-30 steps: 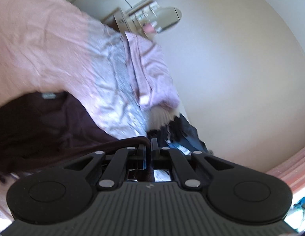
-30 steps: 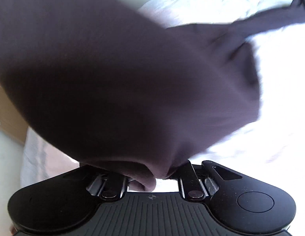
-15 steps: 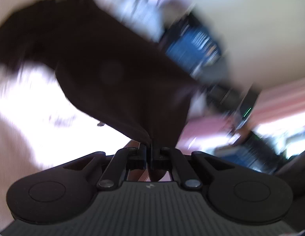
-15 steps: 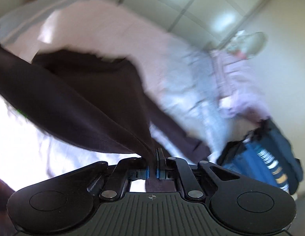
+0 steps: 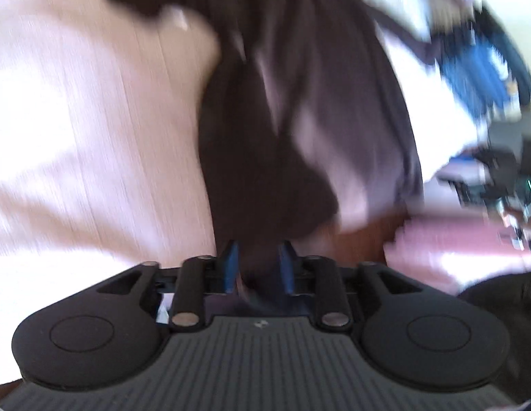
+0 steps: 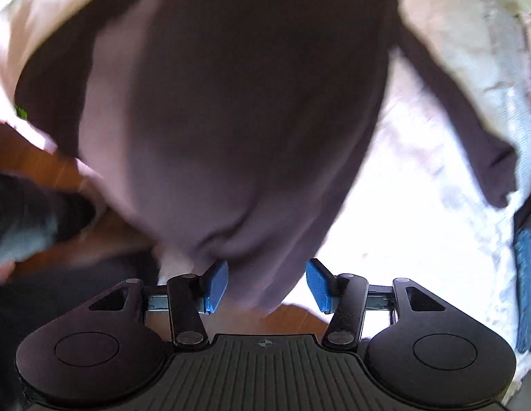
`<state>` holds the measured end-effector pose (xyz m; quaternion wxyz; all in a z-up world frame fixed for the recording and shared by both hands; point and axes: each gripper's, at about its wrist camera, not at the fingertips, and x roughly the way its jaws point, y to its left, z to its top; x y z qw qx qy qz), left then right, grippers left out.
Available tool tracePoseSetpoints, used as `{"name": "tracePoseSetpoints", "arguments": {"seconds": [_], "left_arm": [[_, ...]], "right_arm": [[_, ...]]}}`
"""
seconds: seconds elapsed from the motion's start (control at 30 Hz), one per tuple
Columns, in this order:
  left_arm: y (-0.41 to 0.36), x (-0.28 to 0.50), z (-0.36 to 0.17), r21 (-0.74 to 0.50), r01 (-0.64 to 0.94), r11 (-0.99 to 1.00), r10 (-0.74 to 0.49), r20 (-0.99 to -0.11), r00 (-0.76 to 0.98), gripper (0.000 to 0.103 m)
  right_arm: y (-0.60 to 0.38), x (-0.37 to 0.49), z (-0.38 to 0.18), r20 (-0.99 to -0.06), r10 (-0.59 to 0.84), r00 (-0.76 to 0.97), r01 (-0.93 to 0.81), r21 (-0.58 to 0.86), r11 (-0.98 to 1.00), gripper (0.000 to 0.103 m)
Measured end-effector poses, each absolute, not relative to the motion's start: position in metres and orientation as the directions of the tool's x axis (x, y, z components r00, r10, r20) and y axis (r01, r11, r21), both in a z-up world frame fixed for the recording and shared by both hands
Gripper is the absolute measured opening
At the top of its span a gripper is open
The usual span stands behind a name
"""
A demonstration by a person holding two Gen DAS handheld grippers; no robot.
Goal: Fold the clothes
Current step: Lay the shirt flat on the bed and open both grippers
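garment (image 6: 238,109): dark brown cloth, soft, matt
bedsheet (image 5: 77,130): pale pink cloth, matt, creased where sharp
right gripper (image 6: 267,282): matt black plastic body, ribbed; blue pads (image 6: 215,286) finely textured; pins look metal
left gripper (image 5: 257,267): same matt black plastic
floor (image 6: 42,164): wood-look, slight sheen

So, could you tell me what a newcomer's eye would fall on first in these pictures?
The dark garment fills both views, draped over the pale pink bedding. The right gripper has blue-padded jaws opening, cloth hanging loosely between them. The left gripper jaws are opening too, with dark fabric between them.
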<state>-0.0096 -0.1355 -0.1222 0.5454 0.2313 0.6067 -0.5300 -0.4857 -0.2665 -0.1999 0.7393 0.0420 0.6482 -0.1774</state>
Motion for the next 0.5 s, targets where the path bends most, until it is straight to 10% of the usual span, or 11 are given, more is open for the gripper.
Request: {"name": "tracePoseSetpoints", "arguments": {"seconds": [0.43, 0.5], "left_arm": [[-0.338, -0.021, -0.197, 0.292, 0.941, -0.172, -0.513, -0.842, 0.167, 0.045], [-0.361, -0.017, -0.23, 0.35, 0.906, -0.237, -0.453, -0.865, 0.216, 0.027]], "right_arm": [[-0.366, -0.383, -0.154, -0.913, -0.293, 0.285, 0.541, -0.1, 0.835, 0.055], [-0.388, -0.371, -0.165, -0.918, -0.283, 0.278, 0.542, -0.093, 0.835, 0.055]]}}
